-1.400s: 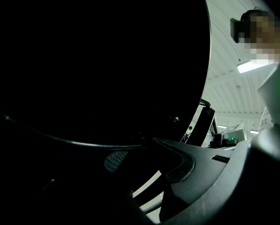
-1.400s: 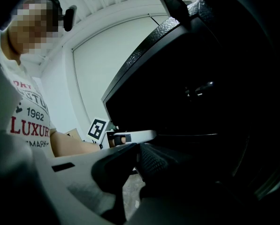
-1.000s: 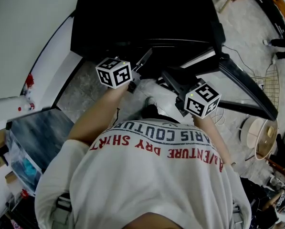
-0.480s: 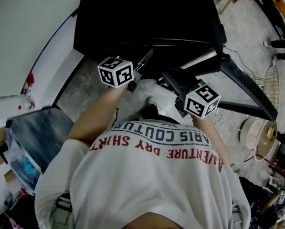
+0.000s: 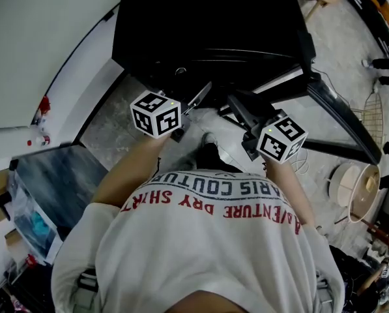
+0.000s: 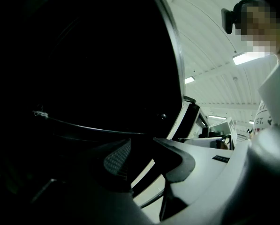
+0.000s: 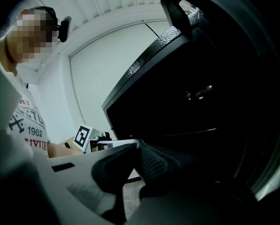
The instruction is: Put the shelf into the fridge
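While the left gripper (image 6: 147, 149) stands spread, its empty jaws just opening, the shelf (image 6: 83, 125) lies at its ten o'clock inside the fridge (image 5: 201, 18); the right gripper (image 7: 136, 149) is pressed together.

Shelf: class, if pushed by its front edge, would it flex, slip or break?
Probably stiff: the shelf shows as one thin, even line across the fridge. Possibly glass, so fragile and slick: its edge glints in the left gripper view. Flat, so likely slides, not rolls.
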`<state>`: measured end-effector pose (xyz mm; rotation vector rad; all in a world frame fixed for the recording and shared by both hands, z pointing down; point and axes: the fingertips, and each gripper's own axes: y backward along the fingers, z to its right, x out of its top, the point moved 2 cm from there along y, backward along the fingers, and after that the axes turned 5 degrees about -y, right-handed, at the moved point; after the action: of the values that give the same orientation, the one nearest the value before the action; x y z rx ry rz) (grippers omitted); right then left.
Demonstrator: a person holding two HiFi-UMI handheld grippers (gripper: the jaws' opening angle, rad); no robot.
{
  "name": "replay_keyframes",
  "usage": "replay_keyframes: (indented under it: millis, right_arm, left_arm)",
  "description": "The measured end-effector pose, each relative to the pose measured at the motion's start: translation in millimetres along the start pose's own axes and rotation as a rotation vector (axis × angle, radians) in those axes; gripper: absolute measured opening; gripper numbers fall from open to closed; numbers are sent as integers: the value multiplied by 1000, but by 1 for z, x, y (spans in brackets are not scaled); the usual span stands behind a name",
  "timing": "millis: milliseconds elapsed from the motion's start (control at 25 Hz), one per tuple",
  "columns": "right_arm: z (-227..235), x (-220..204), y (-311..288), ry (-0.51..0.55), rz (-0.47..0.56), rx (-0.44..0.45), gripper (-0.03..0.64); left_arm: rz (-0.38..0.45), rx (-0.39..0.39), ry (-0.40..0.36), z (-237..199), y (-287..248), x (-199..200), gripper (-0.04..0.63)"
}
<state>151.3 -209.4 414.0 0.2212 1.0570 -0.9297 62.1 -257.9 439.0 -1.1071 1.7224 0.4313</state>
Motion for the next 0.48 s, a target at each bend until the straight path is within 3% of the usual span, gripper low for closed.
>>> replay_keyframes:
  millis: [240, 480]
  right_arm:
    - [-26, 14, 8, -4, 71, 27, 32]
    - [-54, 27, 22, -5, 141, 60, 31]
  left_arm:
    - [59, -64, 15, 37, 39, 23, 62]
    - [85, -125, -23, 75, 67, 43, 46]
